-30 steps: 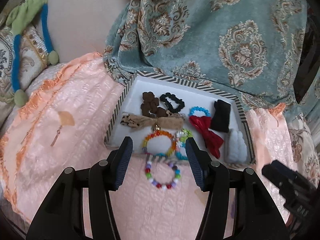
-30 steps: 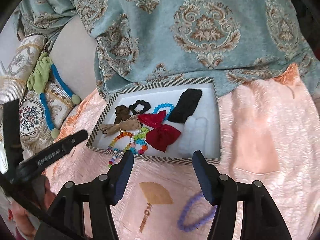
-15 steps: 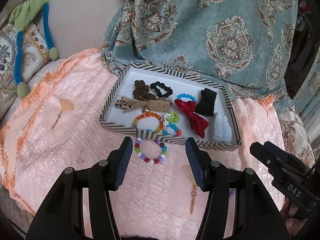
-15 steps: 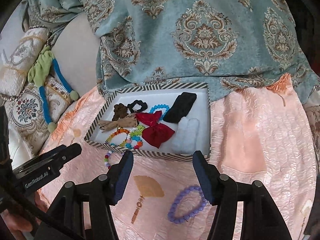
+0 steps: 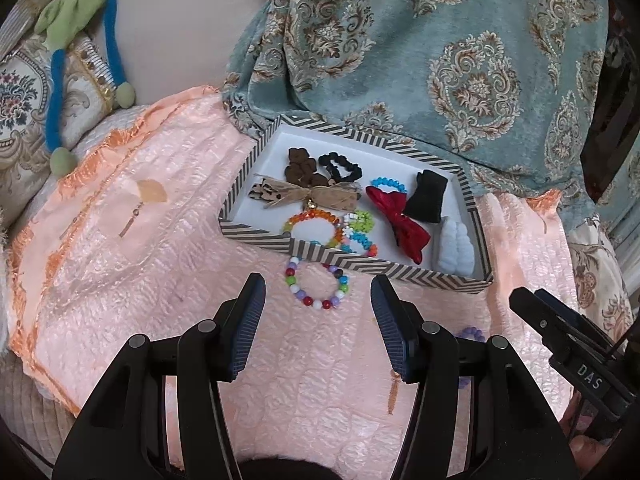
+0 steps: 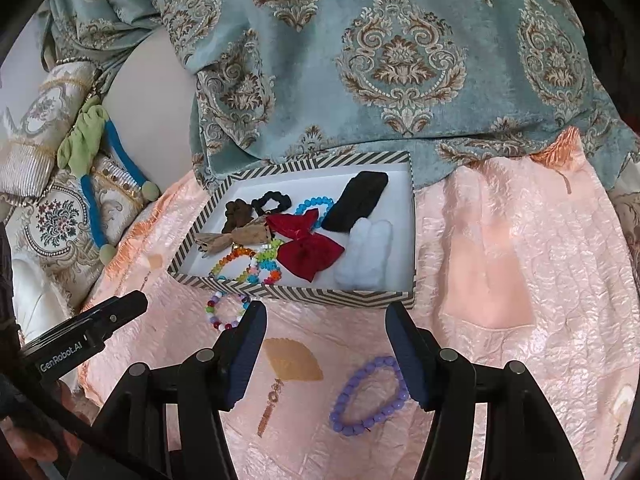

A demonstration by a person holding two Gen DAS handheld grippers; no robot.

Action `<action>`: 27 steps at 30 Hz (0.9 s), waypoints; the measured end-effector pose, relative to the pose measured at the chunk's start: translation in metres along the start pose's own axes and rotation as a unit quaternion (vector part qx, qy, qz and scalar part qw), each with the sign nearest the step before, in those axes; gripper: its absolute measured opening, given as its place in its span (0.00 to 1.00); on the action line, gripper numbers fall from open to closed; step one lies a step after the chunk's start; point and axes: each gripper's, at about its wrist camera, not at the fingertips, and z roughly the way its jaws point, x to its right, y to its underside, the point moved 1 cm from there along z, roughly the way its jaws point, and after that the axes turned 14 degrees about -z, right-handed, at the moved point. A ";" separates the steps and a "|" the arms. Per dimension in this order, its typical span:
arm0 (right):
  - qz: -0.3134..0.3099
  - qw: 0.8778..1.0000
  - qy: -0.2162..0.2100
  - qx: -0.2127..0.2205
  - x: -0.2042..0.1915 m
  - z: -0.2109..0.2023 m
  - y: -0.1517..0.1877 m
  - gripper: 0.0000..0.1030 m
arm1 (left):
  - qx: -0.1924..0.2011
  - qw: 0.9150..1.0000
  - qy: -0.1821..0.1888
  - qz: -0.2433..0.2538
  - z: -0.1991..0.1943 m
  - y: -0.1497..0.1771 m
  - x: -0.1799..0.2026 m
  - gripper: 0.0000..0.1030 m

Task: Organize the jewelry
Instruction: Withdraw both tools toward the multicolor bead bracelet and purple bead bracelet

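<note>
Left wrist view: the left gripper [image 5: 316, 312] hovers above a pink quilted bedspread [image 5: 132, 272], its two dark fingers [image 5: 248, 328] spread apart and released, gripping nothing. Just ahead of them, between the fingertips and the box, lies a multicoloured bead bracelet [image 5: 317, 283] flat on the bedspread, touching or nearly touching the near wall of a striped box [image 5: 384, 272]. Inside the box sit a red bow [image 5: 400, 220], a black fabric piece [image 5: 426, 196], a white fluffy item [image 5: 456, 248], a burlap bow [image 5: 312, 196], dark scrunchies and several bead bracelets. To do this step well, I judge the fingers should lower straight over the bracelet so one finger lands inside the ring and one outside, pinching a single side of the beads; the box wall is close, so the approach should stay clear of it.

Right wrist view: the right gripper [image 6: 324, 344] also hangs open and empty over the bedspread. A purple bead bracelet [image 6: 368, 396] lies just beside its right finger, and a fan-shaped earring [image 6: 290, 368] lies between the fingers, nearer the left one. The left gripper's tip shows at the left edge, near the multicoloured bracelet. The box stands just beyond. Both loose pieces likely belong in the box; lifting each clear of the rim before letting go should avoid snagging.
</note>
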 end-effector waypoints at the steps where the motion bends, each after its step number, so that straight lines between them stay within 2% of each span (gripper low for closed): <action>1: -0.002 1.000 -0.001 0.001 0.000 -0.001 0.001 0.58 | 0.003 1.000 -0.003 0.002 0.000 0.001 0.000 0.53; 6: -0.010 1.000 0.006 0.000 0.000 -0.005 0.004 0.58 | 0.021 1.000 -0.016 0.017 0.000 0.007 0.006 0.53; 19: -0.049 0.998 0.025 -0.004 -0.016 -0.023 0.016 0.60 | 0.033 0.998 -0.023 0.044 0.000 0.025 0.009 0.53; 27: -0.049 0.998 0.031 -0.010 -0.009 -0.029 0.025 0.62 | 0.033 0.998 -0.025 0.047 -0.001 0.029 0.007 0.53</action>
